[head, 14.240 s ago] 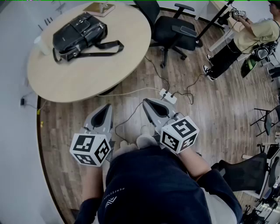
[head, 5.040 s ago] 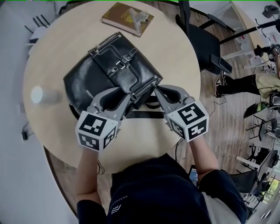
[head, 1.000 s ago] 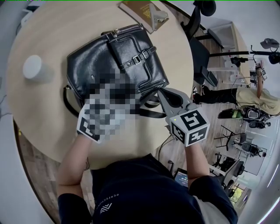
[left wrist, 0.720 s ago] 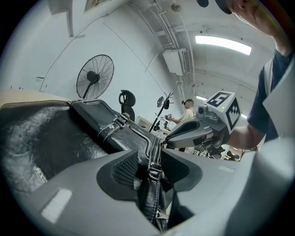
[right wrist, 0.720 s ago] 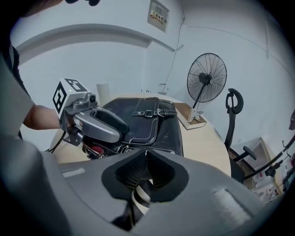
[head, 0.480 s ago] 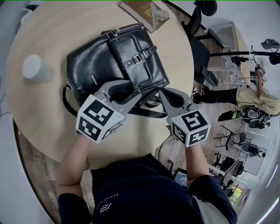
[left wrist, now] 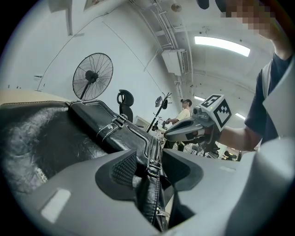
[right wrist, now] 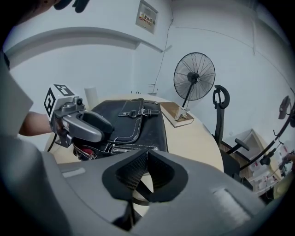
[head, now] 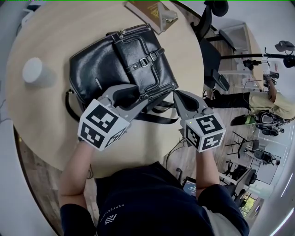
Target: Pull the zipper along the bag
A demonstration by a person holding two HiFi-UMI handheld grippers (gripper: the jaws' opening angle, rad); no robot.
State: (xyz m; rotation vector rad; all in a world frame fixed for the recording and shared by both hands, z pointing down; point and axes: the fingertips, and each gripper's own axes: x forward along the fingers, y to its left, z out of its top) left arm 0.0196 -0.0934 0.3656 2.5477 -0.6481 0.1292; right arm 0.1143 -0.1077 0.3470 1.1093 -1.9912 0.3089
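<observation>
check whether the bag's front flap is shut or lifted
shut: the flap lies flat against the black bag, no edge lifted, with its buckle in place

Round table (head: pixel 44 122), blk bag (head: pixel 103 57), book (head: pixel 144 9), cup (head: pixel 34 72)

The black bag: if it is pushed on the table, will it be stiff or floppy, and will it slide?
Probably floppy: the bag has creased, dented leather. It would likely slide rather than tip, since it lies flat on the smooth table.

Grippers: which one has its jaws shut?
The right gripper: its jaws meet at the tips. The left gripper has just been opening its jaws, which stand apart around the zippered edge of the black bag.
</observation>
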